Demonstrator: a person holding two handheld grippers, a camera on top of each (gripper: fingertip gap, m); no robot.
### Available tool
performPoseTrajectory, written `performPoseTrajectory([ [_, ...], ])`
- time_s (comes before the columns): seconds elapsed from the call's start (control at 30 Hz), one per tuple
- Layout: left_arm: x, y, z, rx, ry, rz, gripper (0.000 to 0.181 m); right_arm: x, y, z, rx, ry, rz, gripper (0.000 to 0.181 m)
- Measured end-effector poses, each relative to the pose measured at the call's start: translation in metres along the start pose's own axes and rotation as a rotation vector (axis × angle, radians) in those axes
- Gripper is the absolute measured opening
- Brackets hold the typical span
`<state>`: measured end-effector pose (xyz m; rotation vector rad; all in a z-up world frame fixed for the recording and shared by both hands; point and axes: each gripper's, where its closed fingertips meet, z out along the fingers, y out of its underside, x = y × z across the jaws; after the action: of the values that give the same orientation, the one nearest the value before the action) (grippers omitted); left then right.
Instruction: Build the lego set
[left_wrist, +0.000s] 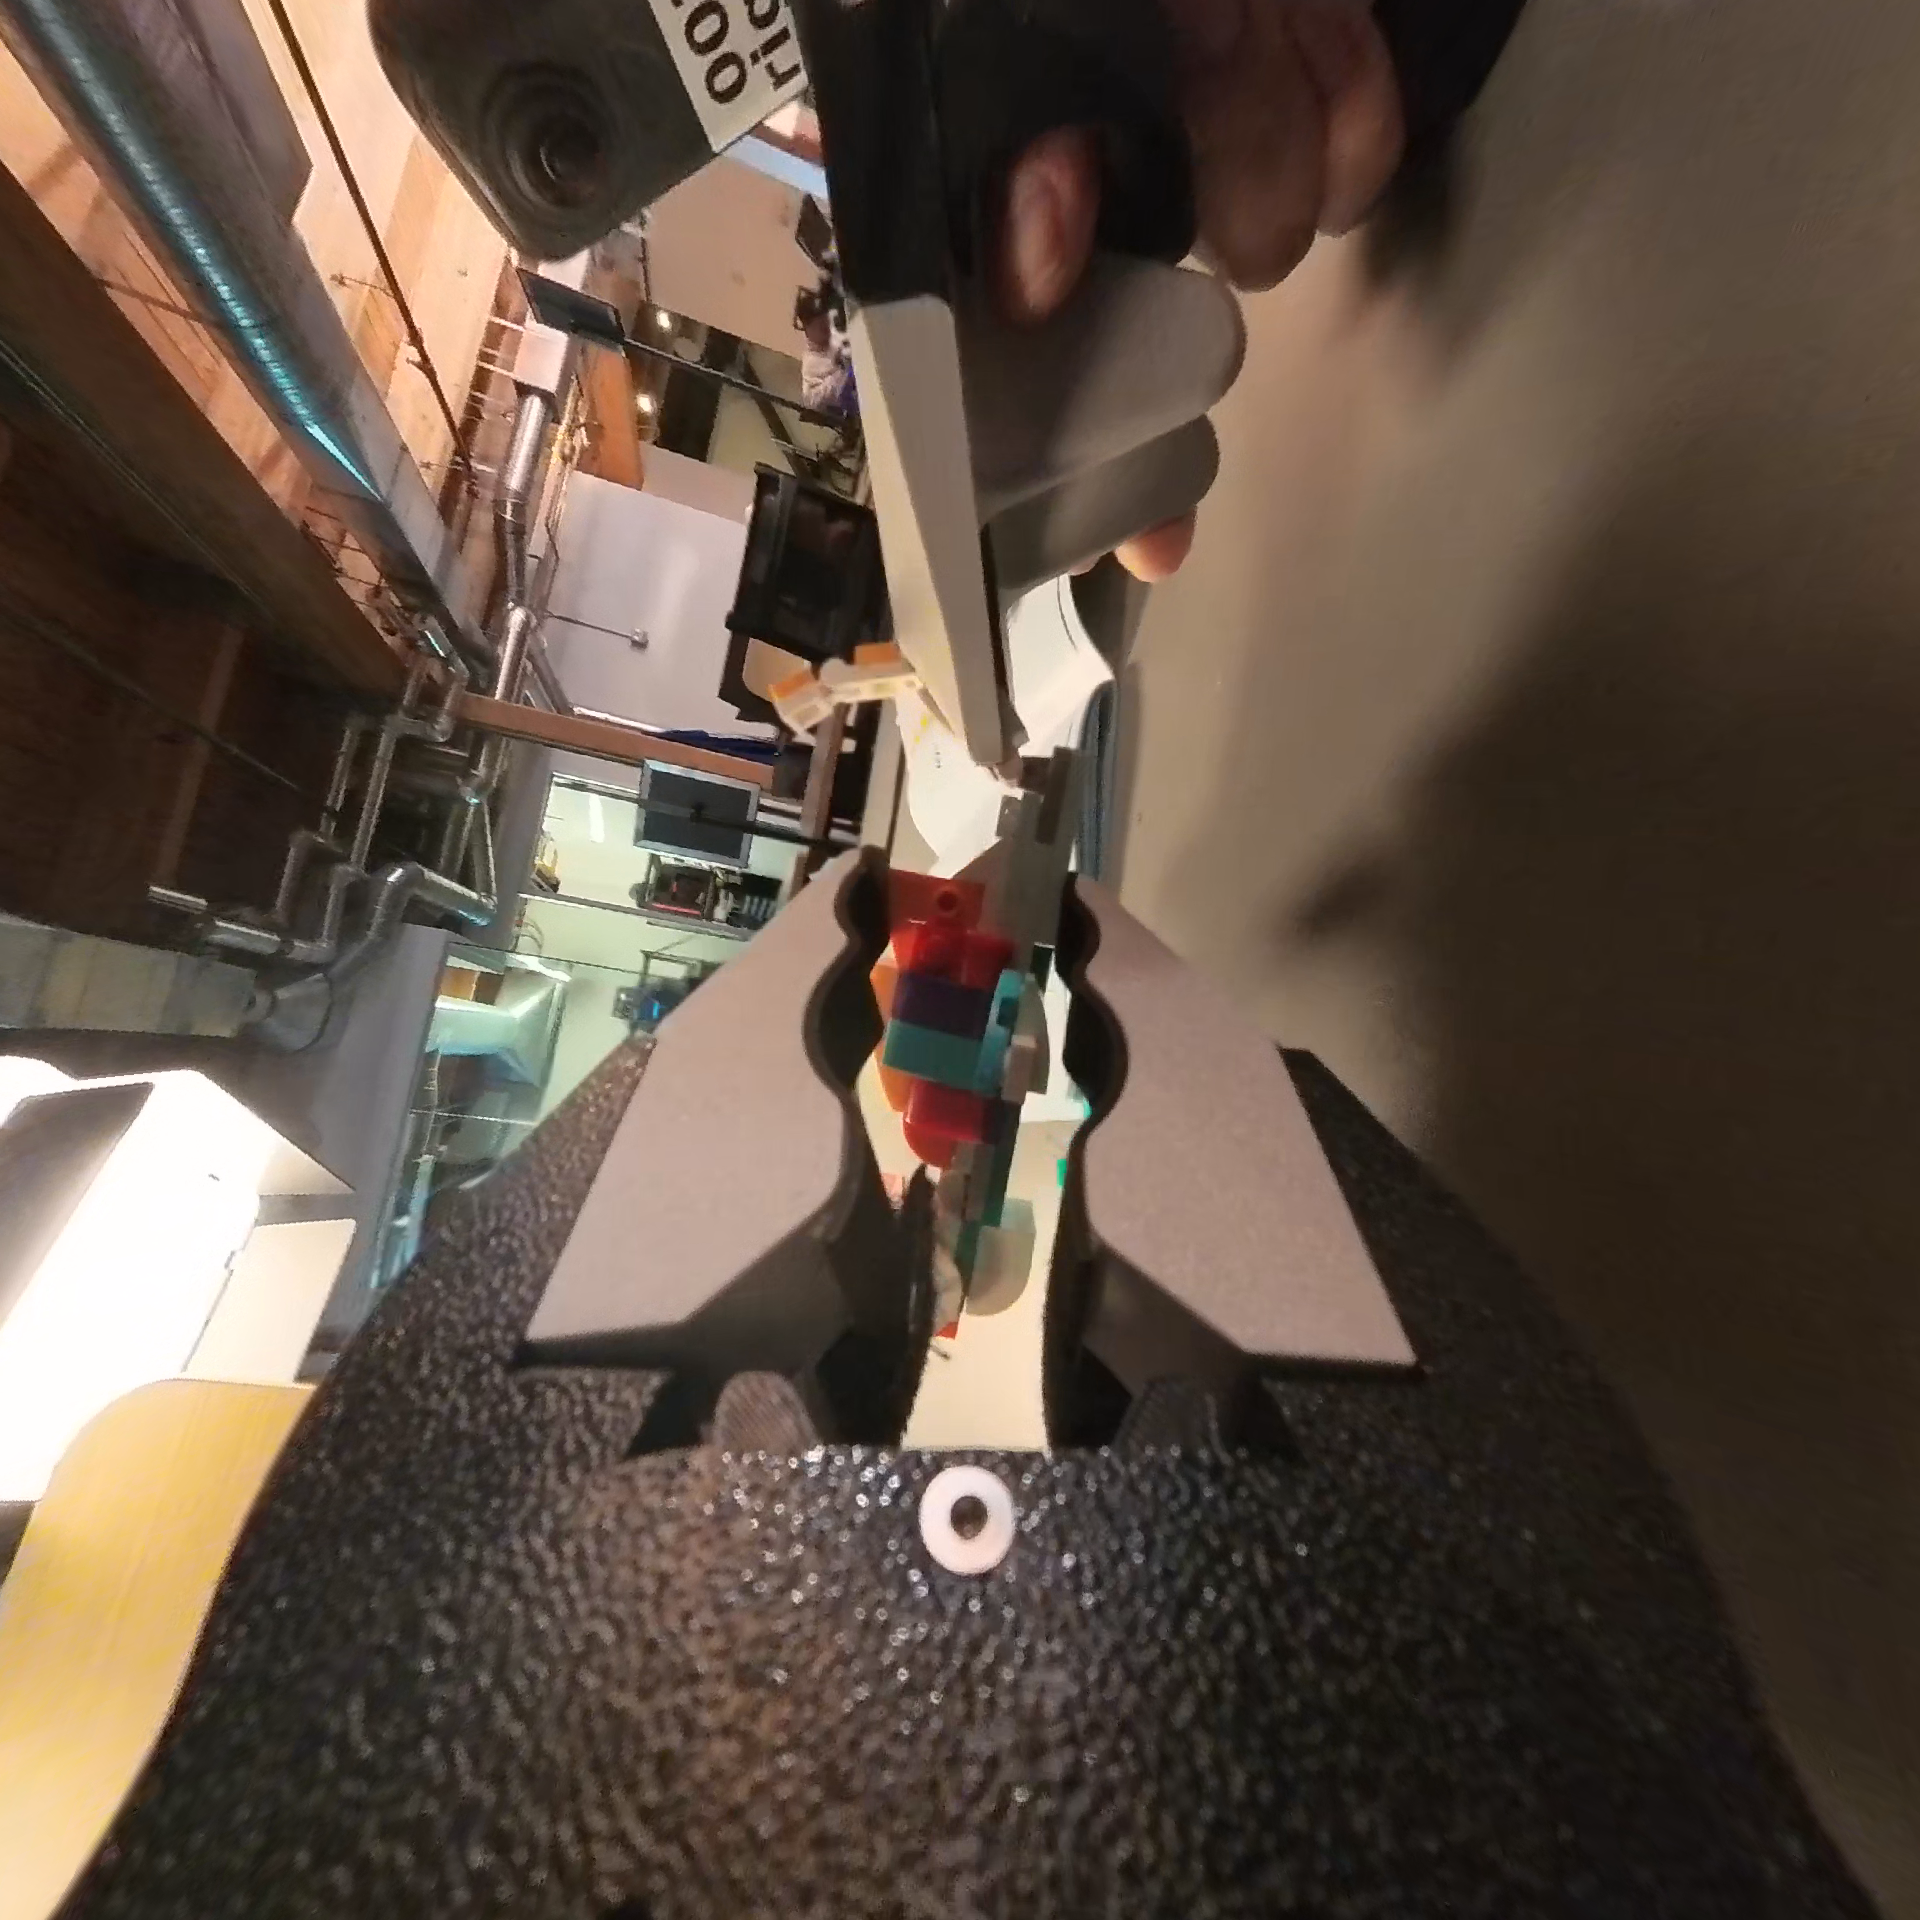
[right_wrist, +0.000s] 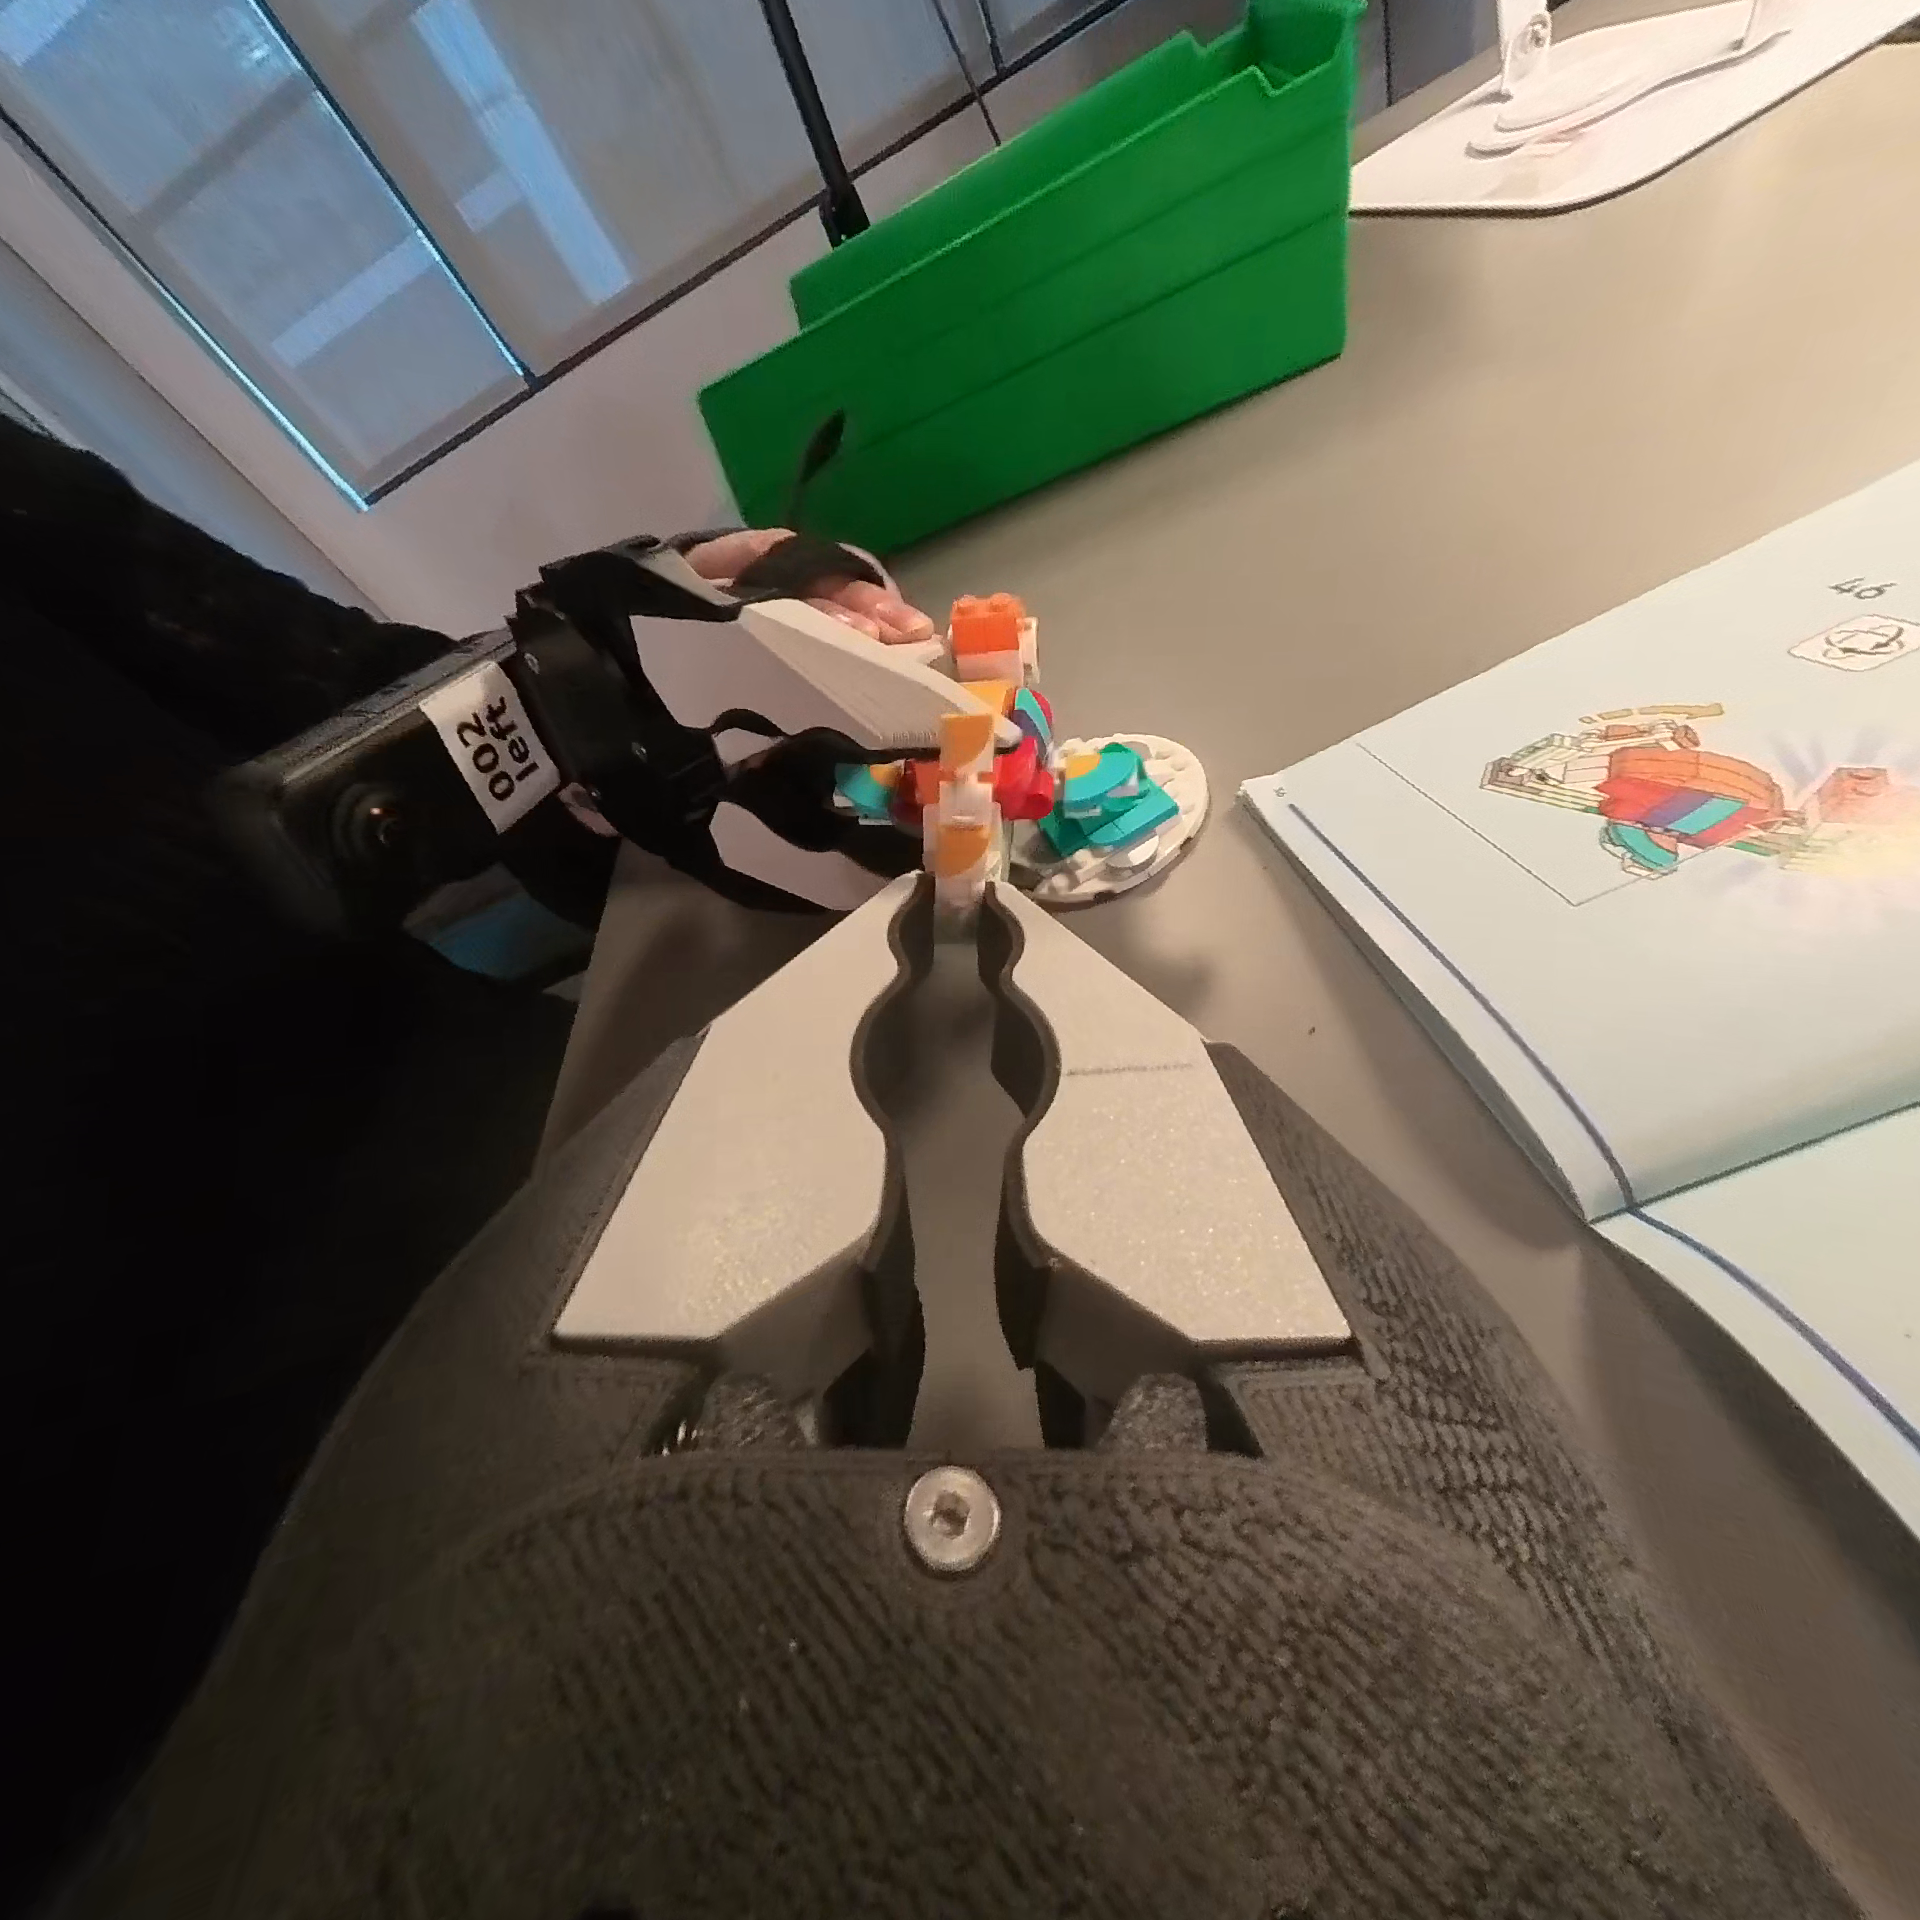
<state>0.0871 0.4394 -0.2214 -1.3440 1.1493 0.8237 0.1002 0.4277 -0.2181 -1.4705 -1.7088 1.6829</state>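
Lego model (right_wrist: 997, 769), red, teal, purple, orange, clamped between both grippers' closed fingers.

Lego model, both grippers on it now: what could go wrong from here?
1. The right gripper pinches only the tip of the thin orange-and-white piece; pushing could snap it off.
2. The left gripper holds the lego model tilted off the table; pressure may twist it loose.
3. The round white base may separate.

Sitting on a round white base (right_wrist: 1091, 868) on the table: a half-built lego model (right_wrist: 1023, 774) of red, purple, teal and orange bricks. Standing upright against its near side: a narrow orange-and-white brick strip (right_wrist: 961, 810).
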Motion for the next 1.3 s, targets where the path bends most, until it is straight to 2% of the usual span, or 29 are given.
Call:
performPoseTrajectory([
  [0.43,-0.009,-0.003,-0.005,-0.021,-0.094,0.144,0.029,-0.005,0.002,0.000,-0.010,0.002,-0.038,0.006],
  [1.3,0.008,-0.001,-0.002,-0.071,-0.047,0.357,0.029,0.003,0.024,0.006,-0.184,0.113,-0.152,0.006],
])
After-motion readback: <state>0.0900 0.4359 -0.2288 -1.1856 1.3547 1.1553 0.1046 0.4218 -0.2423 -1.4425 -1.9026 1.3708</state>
